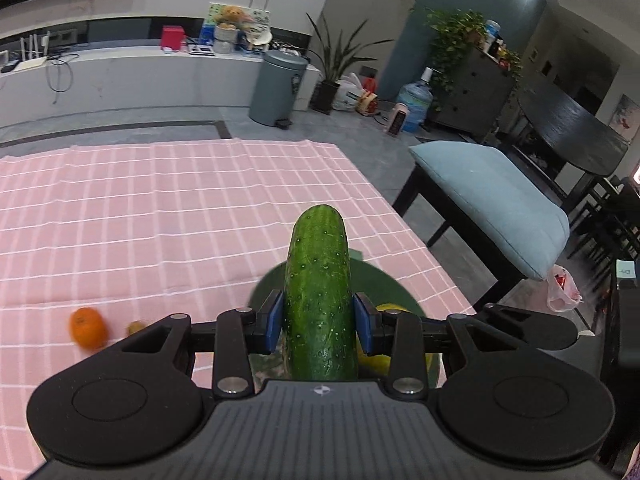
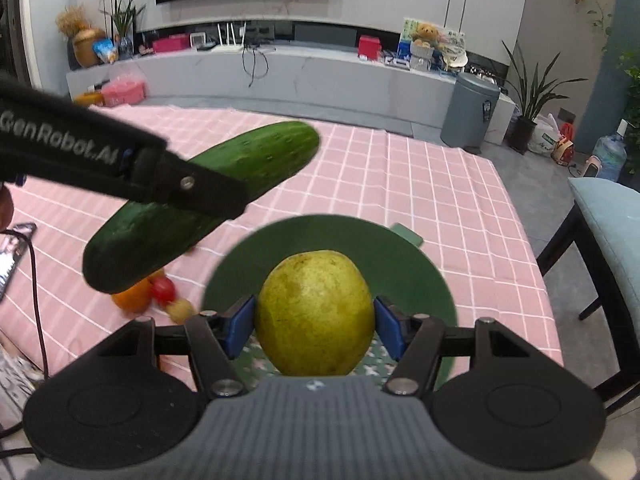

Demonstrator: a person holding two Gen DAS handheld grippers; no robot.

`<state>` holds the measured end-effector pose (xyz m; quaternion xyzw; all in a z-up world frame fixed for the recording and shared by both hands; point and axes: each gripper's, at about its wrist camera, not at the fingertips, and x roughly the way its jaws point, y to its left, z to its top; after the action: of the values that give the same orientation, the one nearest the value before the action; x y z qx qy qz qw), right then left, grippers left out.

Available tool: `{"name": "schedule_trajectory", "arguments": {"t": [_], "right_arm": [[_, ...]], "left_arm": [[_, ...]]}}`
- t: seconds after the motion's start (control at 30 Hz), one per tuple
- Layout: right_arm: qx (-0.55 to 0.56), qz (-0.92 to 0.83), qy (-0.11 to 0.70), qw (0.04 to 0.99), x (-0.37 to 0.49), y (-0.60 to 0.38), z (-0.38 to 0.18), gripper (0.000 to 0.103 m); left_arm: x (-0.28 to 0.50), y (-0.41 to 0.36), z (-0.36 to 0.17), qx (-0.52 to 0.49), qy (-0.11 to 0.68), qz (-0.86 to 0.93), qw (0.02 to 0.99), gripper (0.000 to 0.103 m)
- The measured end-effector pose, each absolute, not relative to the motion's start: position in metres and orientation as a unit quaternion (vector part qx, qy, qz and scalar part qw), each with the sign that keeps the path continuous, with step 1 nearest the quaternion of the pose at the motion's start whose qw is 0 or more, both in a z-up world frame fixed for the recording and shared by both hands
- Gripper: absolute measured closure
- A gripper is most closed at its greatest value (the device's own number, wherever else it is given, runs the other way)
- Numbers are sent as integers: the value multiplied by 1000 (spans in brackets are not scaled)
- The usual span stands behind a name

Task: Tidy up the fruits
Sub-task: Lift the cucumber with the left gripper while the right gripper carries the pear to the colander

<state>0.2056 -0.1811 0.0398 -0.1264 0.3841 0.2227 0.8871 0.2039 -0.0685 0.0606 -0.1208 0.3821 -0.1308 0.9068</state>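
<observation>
Both grippers loaded over the green plate (image 2: 424, 280). Left gripper (image 1: 319, 322) has its blue pads (image 1: 273, 322) pressed on both sides of the cucumber (image 1: 320, 292), gripping it around mid-length, so a long end sticks out forward past the fingers and it's held up in the air above the near-left part of the plate. Right gripper (image 2: 315, 326) is closed about as wide as the pear (image 2: 315, 314), pads against its flanks, pear low over the near half of the plate; can't tell if it's touching the plate yet. Risks as I see them: the two tools are close together, and in the right wrist view the cucumber (image 2: 200, 204) and the left gripper's finger cross just left of the pear, so lowering both at once could knock them together. Cucumber is long next to the plate; dropped crosswise it may overhang the rim or roll off onto the pink checked cloth (image 1: 160, 208). Pear is round and smooth, pads hold it at the widest part only, so a slip or a roll after release is likely if let go high. Orange (image 1: 88, 327), a red tomato (image 2: 163, 289) and a small yellowish fruit (image 2: 181, 309) sit on the cloth just left of the plate; a low swing of the cucumber's tail end could scatter them. Phone (image 2: 12, 256) and cable at far left are clear of this.
</observation>
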Motion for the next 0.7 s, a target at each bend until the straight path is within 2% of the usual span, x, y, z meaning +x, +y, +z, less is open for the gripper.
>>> {"name": "schedule_trajectory", "arguments": {"t": [0.7], "right_arm": [[-211,254,465,822,248,-176,-28,43]], "left_arm": [[252,-102,-19,-86,500,-130,852,62]]}}
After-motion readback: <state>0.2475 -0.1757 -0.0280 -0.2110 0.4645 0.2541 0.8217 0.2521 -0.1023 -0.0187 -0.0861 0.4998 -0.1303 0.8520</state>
